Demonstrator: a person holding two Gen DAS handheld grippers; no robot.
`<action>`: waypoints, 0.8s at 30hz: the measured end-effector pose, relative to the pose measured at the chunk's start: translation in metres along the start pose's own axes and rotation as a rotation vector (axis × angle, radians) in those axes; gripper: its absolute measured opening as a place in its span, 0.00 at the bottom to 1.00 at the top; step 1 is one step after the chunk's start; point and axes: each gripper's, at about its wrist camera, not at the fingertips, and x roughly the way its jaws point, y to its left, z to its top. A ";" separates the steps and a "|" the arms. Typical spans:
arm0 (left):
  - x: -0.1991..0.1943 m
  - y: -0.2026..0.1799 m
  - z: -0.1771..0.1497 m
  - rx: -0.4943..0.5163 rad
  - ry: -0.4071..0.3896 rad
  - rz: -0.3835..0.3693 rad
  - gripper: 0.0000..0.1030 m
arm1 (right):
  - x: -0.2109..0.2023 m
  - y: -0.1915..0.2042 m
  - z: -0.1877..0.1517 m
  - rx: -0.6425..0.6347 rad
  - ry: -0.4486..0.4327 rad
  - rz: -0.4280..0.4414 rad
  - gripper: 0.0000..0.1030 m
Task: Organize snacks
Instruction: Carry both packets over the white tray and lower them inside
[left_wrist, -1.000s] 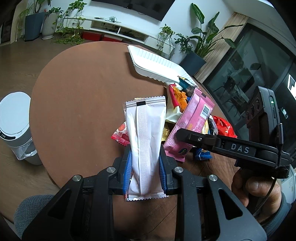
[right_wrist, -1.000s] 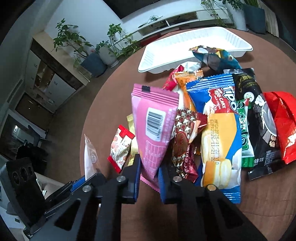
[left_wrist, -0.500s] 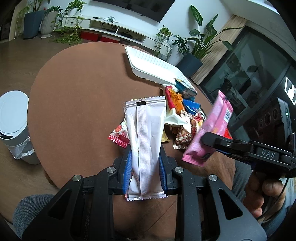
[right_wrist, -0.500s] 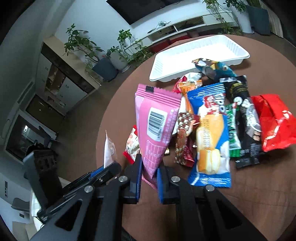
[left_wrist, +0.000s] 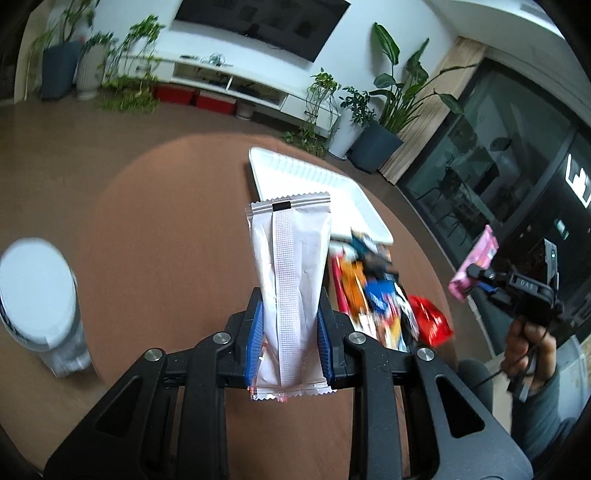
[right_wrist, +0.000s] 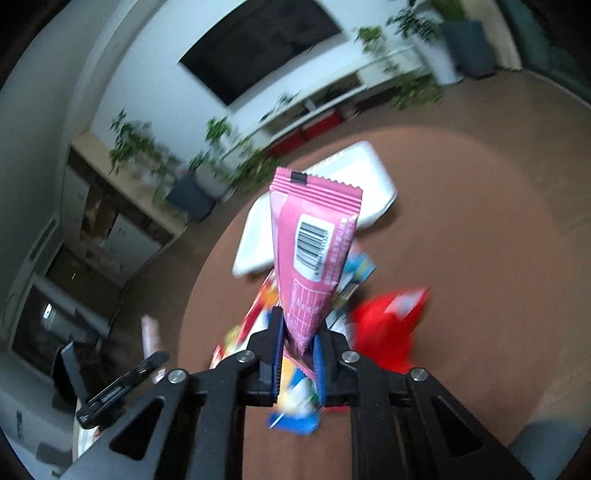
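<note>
Both grippers clamped, raised above the table.

Left gripper (left_wrist: 290, 350): blue pads pressed on both sides of a held white packet (left_wrist: 290, 280). Right gripper (right_wrist: 298, 354): jaws nearly together, pinching a pink packet (right_wrist: 314, 254) by its lower end; the right hand (left_wrist: 528, 347) grips its handle.

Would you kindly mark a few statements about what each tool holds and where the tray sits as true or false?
1. The left tool grips a white packet. True.
2. The right tool is empty. False: it pinches a pink packet.
3. The white tray holds several snacks. False: it looks empty; the snack pile lies beside it on the table.
4. A red packet lies in the pile. True.
</note>
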 end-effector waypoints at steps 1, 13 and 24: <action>0.002 -0.002 0.010 0.015 -0.001 0.007 0.23 | -0.003 -0.009 0.015 0.007 -0.019 -0.018 0.15; 0.120 -0.040 0.143 0.122 0.144 0.039 0.23 | 0.091 -0.015 0.137 -0.142 0.149 -0.055 0.15; 0.224 -0.033 0.151 0.101 0.287 0.108 0.23 | 0.197 -0.009 0.153 -0.264 0.412 -0.051 0.15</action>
